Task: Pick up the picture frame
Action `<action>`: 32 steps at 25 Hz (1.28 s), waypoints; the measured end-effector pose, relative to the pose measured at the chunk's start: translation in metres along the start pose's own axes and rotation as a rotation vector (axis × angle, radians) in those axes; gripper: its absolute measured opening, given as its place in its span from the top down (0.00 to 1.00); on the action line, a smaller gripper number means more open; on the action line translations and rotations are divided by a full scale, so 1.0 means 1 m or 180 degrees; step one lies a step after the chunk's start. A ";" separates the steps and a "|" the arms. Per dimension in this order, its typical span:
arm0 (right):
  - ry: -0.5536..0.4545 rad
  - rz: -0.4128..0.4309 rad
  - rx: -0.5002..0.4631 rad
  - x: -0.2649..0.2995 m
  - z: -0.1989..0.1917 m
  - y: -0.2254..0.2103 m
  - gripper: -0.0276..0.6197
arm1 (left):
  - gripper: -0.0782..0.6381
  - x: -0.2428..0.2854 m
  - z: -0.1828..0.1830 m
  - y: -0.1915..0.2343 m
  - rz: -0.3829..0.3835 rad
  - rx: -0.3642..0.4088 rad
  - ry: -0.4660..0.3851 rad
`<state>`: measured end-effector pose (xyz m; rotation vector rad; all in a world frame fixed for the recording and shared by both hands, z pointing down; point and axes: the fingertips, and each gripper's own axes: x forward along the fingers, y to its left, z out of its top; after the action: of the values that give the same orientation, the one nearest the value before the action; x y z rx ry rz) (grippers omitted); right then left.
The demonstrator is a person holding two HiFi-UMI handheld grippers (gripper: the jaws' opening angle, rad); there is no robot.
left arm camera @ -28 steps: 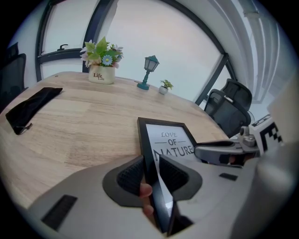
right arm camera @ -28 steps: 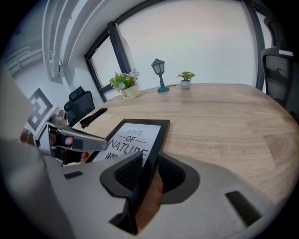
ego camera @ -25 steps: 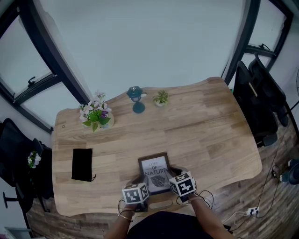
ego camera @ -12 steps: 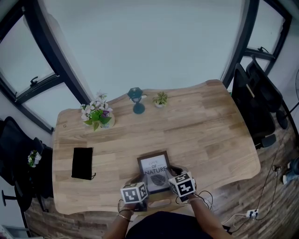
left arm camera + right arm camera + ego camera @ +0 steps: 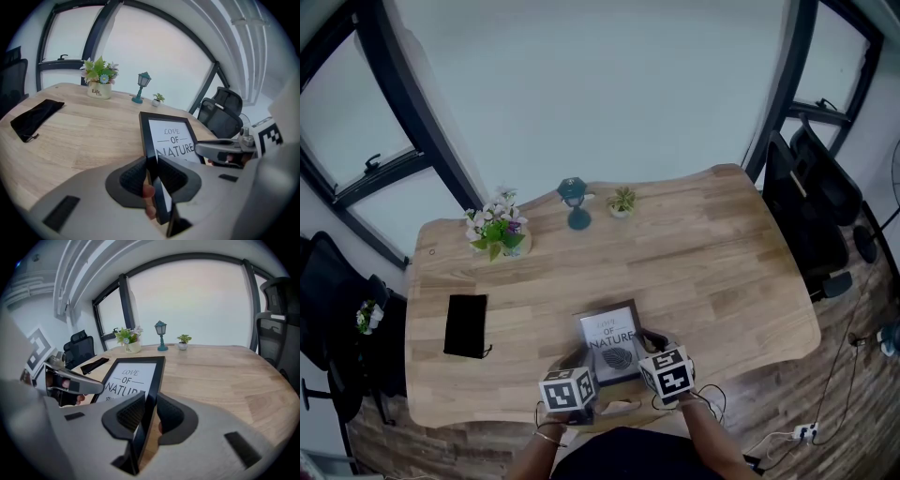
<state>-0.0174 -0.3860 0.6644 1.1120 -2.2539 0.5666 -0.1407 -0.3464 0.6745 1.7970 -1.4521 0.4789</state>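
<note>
The picture frame (image 5: 612,337) is black with a white "LOVE OF NATURE" print and sits at the near edge of the wooden table (image 5: 722,272). My left gripper (image 5: 585,364) holds its near left side and my right gripper (image 5: 644,349) its near right side. In the left gripper view the left gripper (image 5: 151,171) has just been closing, and its ribbed pads press the frame's (image 5: 171,136) left bar. In the right gripper view the right gripper (image 5: 147,411) has also been closing and clamps the frame's (image 5: 129,376) right bar. The frame tilts, near end raised.
At the table's far side stand a flower pot (image 5: 496,234), a teal lamp ornament (image 5: 573,200) and a small potted plant (image 5: 622,200). A black pouch (image 5: 465,326) lies at the left. Black office chairs (image 5: 811,206) stand at the right, and another at the left edge.
Both grippers have risen a little with the picture frame between them. Its near end has come up off the table.
</note>
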 end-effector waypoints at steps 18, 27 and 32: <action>-0.0419 -0.0051 -0.0073 -0.043 0.033 0.020 0.83 | 0.79 -0.050 0.025 -0.015 -0.0051 0.0237 -0.0474; -0.0592 -0.0125 -0.0075 -0.069 0.042 0.036 0.84 | 0.79 -0.081 0.030 -0.021 -0.0097 0.0372 -0.0605; -0.0627 -0.0157 -0.0111 -0.084 0.041 0.045 0.84 | 0.79 -0.099 0.028 -0.025 -0.0123 0.0396 -0.0660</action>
<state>-0.0237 -0.3362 0.5739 1.2502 -2.3851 0.4117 -0.1499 -0.3013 0.5794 2.0191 -1.5527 0.3794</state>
